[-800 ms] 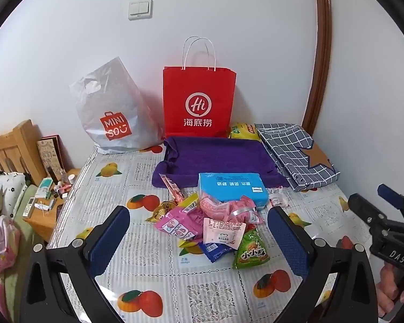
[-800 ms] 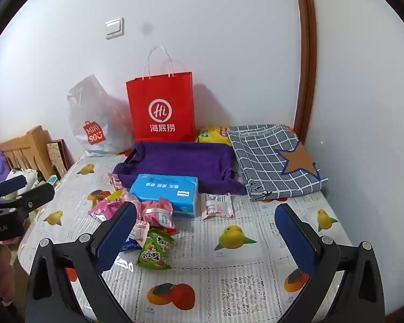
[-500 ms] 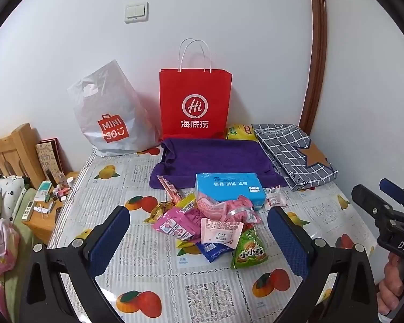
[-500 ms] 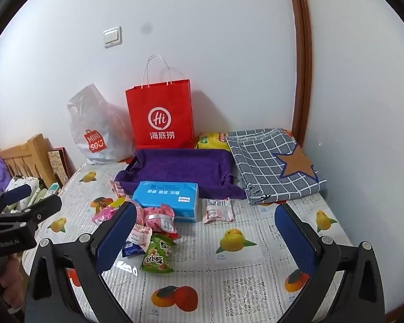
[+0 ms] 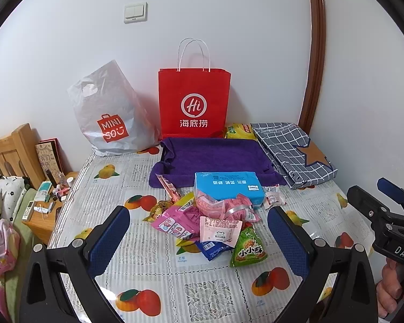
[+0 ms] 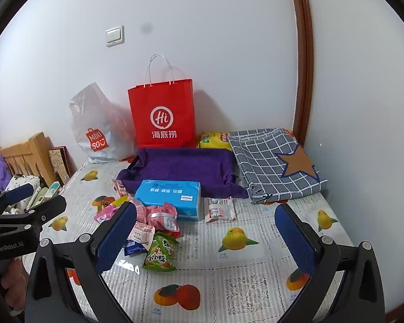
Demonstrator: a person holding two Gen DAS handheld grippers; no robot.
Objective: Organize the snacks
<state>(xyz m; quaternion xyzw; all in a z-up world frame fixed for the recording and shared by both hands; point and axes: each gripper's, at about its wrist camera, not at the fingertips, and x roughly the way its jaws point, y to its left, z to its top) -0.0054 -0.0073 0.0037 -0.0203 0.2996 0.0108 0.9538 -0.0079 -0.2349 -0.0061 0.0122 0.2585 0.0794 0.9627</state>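
A heap of snack packets lies mid-table: a green packet [image 5: 248,247] [image 6: 159,253], pink packets [image 5: 175,222], a white-pink packet [image 5: 219,232], a blue packet [image 5: 214,247] and a small white packet [image 5: 273,197] [image 6: 220,210]. A blue tissue pack [image 5: 229,187] [image 6: 169,195] lies behind them. My left gripper [image 5: 199,239] is open and empty, held above the table before the heap. My right gripper [image 6: 206,239] is open and empty, to the right of the heap.
A red paper bag [image 5: 194,105], a grey Miniso plastic bag [image 5: 107,115], a purple cloth tray [image 5: 215,158], a yellow packet [image 5: 239,130] and a checked folded cloth [image 5: 293,153] stand at the back by the wall. A wooden bedhead and cluttered nightstand [image 5: 48,202] are left.
Both grippers have risen and drawn back slightly, so the table sits lower in each view. Nothing on the table has moved.
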